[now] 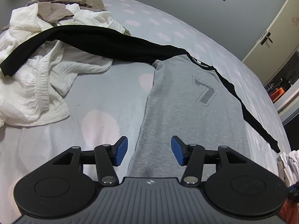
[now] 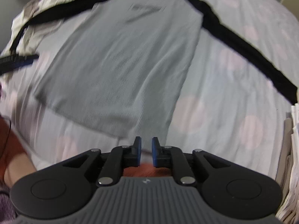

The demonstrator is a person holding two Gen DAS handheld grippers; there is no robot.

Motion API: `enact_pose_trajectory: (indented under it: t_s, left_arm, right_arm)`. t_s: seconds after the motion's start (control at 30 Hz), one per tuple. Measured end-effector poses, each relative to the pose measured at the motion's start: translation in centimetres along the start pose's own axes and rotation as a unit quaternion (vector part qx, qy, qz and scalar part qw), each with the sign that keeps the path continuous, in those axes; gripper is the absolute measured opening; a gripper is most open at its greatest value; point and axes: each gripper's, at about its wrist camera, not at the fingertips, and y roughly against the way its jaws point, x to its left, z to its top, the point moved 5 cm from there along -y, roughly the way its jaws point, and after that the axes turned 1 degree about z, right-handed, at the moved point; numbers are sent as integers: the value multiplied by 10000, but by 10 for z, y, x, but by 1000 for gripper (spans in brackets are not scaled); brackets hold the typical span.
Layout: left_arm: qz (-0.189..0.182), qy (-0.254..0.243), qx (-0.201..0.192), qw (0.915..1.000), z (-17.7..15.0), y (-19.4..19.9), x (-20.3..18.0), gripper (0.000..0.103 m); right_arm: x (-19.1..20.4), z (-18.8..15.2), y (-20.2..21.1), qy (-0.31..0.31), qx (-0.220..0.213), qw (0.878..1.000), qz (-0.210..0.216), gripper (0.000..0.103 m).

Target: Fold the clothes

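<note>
A grey shirt (image 1: 186,102) with black long sleeves lies flat, front up, on the bed (image 1: 93,93). One sleeve (image 1: 93,43) stretches left over the white clothes; the other sleeve (image 1: 252,115) runs down the right side. My left gripper (image 1: 149,150) is open above the shirt's lower left edge, with fabric under the gap but not pinched. The right wrist view is blurred. There the shirt (image 2: 127,52) lies ahead, its hem just beyond my right gripper (image 2: 146,152). That gripper's pads stand a narrow gap apart with nothing between them.
Crumpled white garments (image 1: 37,85) and a beige one (image 1: 56,9) are heaped at the bed's far left. A stack of folded clothes (image 2: 293,149) stands at the right edge. A door (image 1: 271,37) is beyond the bed. Something orange-red (image 2: 15,143) shows below the near bed edge.
</note>
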Motion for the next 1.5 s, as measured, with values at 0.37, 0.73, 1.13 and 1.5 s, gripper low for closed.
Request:
enact_pose_trajectory:
  t_s: [0.37, 0.73, 1.13, 1.5]
  left_arm:
    - [79, 106, 238, 9996, -4, -9, 5, 50]
    - [519, 140, 1621, 9853, -29, -46, 13, 57]
    - [-94, -153, 1580, 9873, -22, -27, -2, 3]
    - [415, -664, 2048, 9757, -20, -26, 7, 3]
  right_arm:
    - [-42, 16, -32, -745, 55, 9971, -158, 32]
    - [-42, 3, -81, -905, 804, 9920, 355, 46]
    - [-42, -1, -58, -816, 558, 9940, 463, 6]
    - [-42, -14, -64, -498, 841, 9942, 439, 6]
